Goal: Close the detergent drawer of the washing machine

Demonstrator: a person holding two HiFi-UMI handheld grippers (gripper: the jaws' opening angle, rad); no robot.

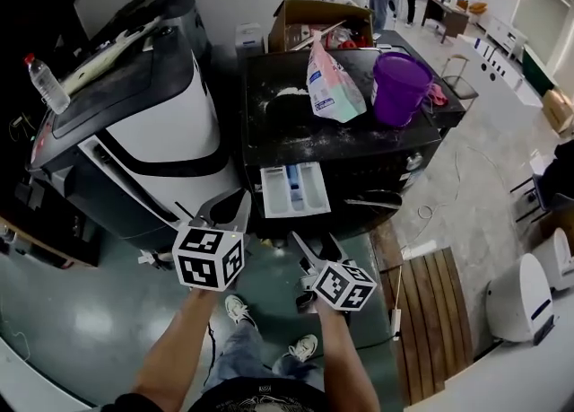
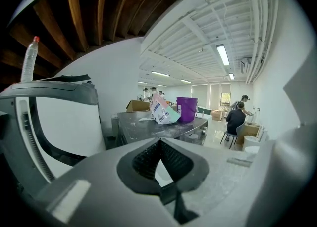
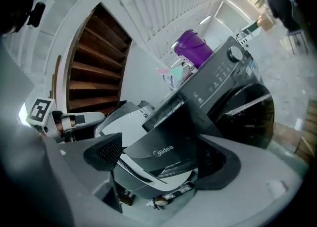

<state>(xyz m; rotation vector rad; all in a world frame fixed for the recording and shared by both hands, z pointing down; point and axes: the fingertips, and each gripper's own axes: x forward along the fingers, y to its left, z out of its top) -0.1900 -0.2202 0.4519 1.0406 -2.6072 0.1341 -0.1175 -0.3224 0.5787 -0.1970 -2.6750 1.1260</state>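
Head view, looking steeply down. Centre of frame: dark washing machine with its detergent drawer pulled fully out of the front panel, pale compartments exposed, one holding a blue insert. On the powder-dusted top of the machine stand a detergent bag, centre, and a purple bucket, right of it; a cardboard box sits behind them. Left of frame: a white-and-black appliance with a clear bottle on its upper left edge.

Lower centre: the left gripper lies just left of the drawer and apart from it, its jaws meeting at the tips with nothing between them. The right gripper sits below the drawer, near its front edge without touching; its jaws stand wide apart and empty, framing the white-and-black appliance in the right gripper view.
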